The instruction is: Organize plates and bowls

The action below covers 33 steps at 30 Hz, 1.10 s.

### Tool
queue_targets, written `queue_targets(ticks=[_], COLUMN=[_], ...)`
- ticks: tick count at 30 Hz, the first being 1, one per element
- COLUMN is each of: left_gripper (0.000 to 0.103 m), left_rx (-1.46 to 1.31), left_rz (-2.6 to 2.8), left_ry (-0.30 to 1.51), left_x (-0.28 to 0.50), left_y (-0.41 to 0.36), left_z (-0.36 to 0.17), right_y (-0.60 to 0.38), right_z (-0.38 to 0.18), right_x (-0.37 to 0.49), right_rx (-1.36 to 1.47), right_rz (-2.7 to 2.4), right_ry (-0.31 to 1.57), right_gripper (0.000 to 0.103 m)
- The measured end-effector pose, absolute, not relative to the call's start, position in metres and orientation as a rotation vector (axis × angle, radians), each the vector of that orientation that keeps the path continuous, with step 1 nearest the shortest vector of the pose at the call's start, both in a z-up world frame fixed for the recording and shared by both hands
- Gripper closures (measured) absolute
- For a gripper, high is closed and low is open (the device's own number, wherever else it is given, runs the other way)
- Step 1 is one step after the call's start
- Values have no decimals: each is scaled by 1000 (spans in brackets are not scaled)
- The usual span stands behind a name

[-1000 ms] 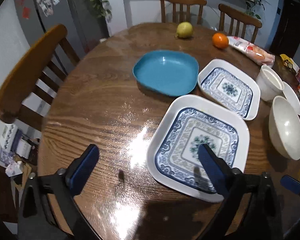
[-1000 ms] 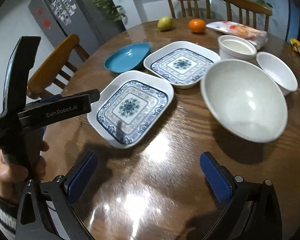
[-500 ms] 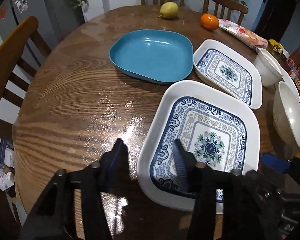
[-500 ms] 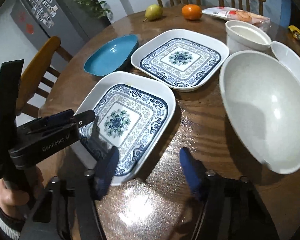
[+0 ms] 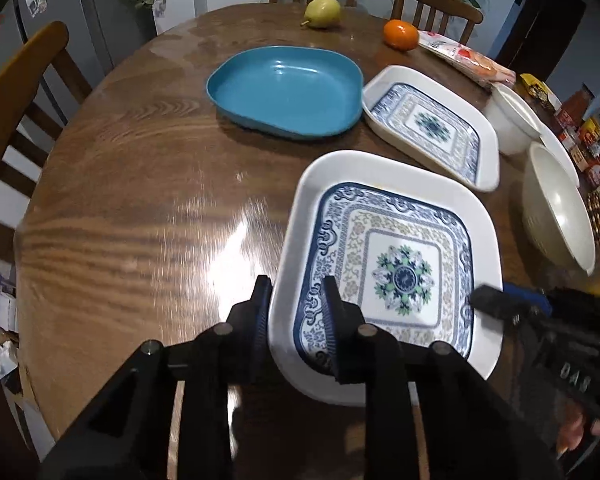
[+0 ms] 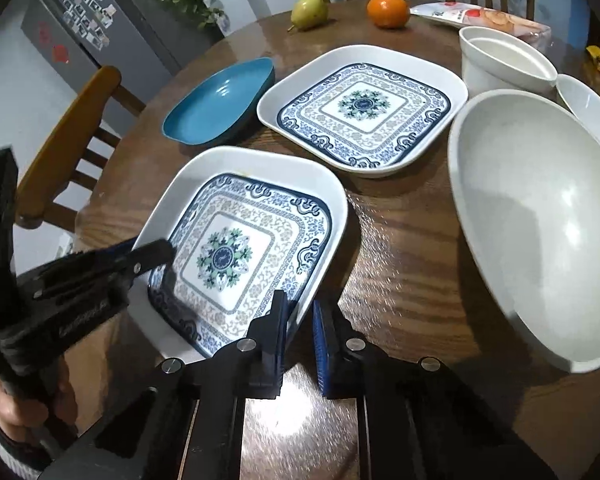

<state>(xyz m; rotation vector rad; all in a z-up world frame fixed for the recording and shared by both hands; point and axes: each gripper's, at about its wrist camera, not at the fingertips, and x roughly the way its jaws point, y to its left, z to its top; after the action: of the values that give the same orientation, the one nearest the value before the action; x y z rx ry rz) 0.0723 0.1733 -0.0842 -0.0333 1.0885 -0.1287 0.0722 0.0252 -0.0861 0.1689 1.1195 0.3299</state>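
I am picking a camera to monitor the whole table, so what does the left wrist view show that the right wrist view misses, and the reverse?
Only the left wrist view shows the jars and packets past the bowls. Only the right wrist view shows the large white bowl from rim to rim, and the hand holding the left gripper. Both share the near patterned plate, clamped on opposite rims by both grippers, the blue dish, the pear and the orange.

Pale lettering on the black body of the left claw [image 6: 80,312], seen from the right wrist (too smeared to spell out). Upside-down pale characters on the right claw [image 5: 572,376] from the left wrist, equally unreadable. Print on snack packet [image 6: 484,16]: illegible.
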Motion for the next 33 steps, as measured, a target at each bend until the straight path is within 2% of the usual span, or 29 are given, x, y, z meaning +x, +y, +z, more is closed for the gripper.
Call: queue_targets(ticks=[9, 22, 23, 24, 25, 27, 28, 29, 33], left_gripper=[82, 80, 76, 76, 74, 61, 48, 39, 34], left_rx=[-60, -37, -28, -23, -19, -17, -25, -34, -75], left_rz=[-147, -135, -131, -129, -123, -104, -95, -84, -48], left_ry=[1081, 1127, 1126, 1125, 1121, 1108, 1103, 1096, 1071], left_x=[9, 0, 0, -1, -1, -2, -3, -3, -4], left_y=[146, 107, 105, 104, 103, 104, 107, 110, 123], left_z=[-77, -92, -92, -92, -90, -88, -87, -85, -74], right_y=[2, -31, -31, -33, -34, -36, -38, -41, -58], right_z=[-77, -85, -86, -86, -85, -81, -78, -75, -64], right_x=[37, 12, 12, 11, 11, 9, 8, 6, 2], right_rx=[102, 101, 100, 106, 109, 102, 101, 105, 160], right_rz=[399, 391, 392, 395, 399, 402, 404, 403, 405], right_ry=[1162, 1181, 1184, 1180, 1176, 1165, 1154, 1144, 1121], right_gripper=[89, 88, 88, 86, 80, 70, 63, 61, 59])
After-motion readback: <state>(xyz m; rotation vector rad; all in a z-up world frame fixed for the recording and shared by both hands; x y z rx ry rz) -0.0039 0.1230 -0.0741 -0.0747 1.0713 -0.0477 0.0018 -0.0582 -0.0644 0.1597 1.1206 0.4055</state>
